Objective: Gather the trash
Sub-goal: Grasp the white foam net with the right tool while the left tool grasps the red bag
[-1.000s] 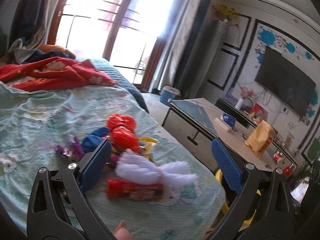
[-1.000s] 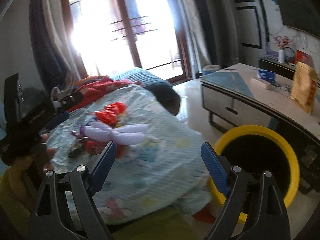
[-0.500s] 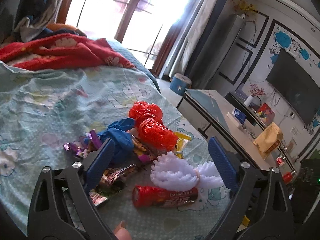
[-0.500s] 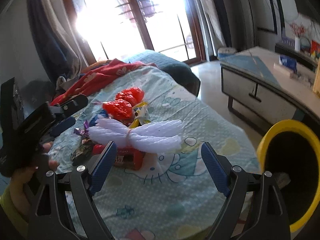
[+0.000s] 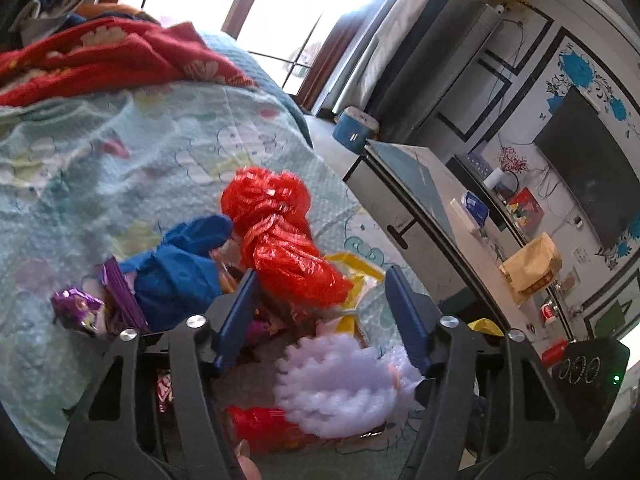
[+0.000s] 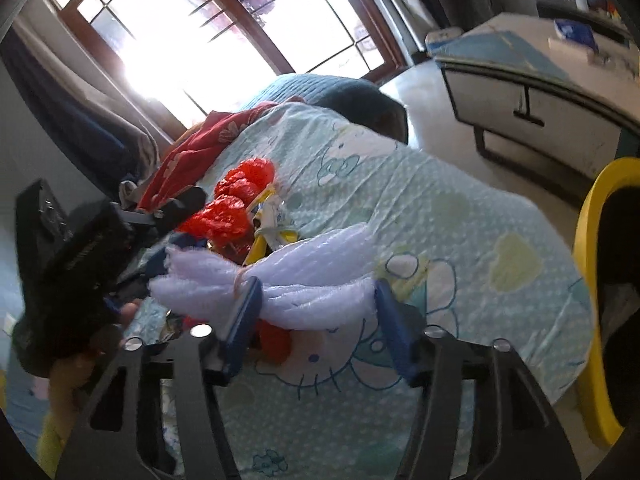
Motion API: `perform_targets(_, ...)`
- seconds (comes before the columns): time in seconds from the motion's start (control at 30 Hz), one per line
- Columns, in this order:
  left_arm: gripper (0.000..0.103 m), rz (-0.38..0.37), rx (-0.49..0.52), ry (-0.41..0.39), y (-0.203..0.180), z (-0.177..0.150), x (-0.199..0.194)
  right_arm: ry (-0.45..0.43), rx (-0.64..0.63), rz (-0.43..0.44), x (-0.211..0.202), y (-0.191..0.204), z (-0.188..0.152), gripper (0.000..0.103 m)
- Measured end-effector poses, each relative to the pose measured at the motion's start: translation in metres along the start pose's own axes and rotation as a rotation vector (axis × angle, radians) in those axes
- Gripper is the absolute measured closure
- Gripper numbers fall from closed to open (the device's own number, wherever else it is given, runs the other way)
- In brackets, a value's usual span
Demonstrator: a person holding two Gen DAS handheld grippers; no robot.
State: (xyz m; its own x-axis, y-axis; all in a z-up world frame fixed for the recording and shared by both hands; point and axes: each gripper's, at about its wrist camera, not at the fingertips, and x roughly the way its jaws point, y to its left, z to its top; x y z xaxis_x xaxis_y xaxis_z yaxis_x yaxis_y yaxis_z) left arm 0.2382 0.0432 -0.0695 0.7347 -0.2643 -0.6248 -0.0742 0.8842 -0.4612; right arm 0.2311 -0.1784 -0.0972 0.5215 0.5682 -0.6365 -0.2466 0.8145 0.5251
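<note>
Only darkness shows inside yellow bin (image 6: 586, 240).

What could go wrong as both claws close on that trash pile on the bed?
1. The right claw is closing around one wing of the white foam net; it is soft and may slip out.
2. The left claw is closing among the red plastic bag and wrappers; it may pinch several, or the bedsheet.
3. Both claws work close together and could collide.

Bare bedspread (image 6: 460, 216) lies open between the litter pile (image 6: 240, 216) and the yellow bin (image 6: 588, 216).
</note>
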Motion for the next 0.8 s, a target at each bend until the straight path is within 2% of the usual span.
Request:
perform_targets(0.03, 0.057, -0.003, -0.007, 0.002, 0.001, -0.001, 0.001, -0.005, -0.001, 0.005, -0.002, -0.001, -0.001, 0.057)
perform_targets(0.1, 0.069, 0.002, -0.020, 0.005, 0.005, -0.002, 0.003, -0.012, -0.006, 0.017, -0.007, -0.001, -0.001, 0.066)
perform_targets(0.13, 0.071, 0.002, -0.027, 0.005, 0.007, -0.003, 0.003, -0.016, -0.009, 0.022, -0.010, -0.001, -0.002, 0.071)
perform_targets(0.17, 0.076, 0.003, -0.033, 0.005, 0.008, -0.003, 0.002, -0.023, -0.018, 0.021, -0.013, 0.000, -0.002, 0.089)
perform_targets(0.3, 0.094, 0.005, -0.045, -0.007, 0.013, -0.002, -0.003, -0.037, -0.050, 0.035, -0.022, 0.004, -0.003, 0.088)
perform_targets(0.47, 0.099, -0.018, -0.042, -0.042, 0.012, -0.002, -0.016, -0.062, -0.105, 0.046, -0.033, 0.013, -0.004, 0.089)
perform_targets(0.8, 0.100, -0.087, 0.025, -0.162, -0.008, 0.005, -0.065, -0.122, -0.184, 0.089, -0.058, 0.038, -0.004, 0.090)
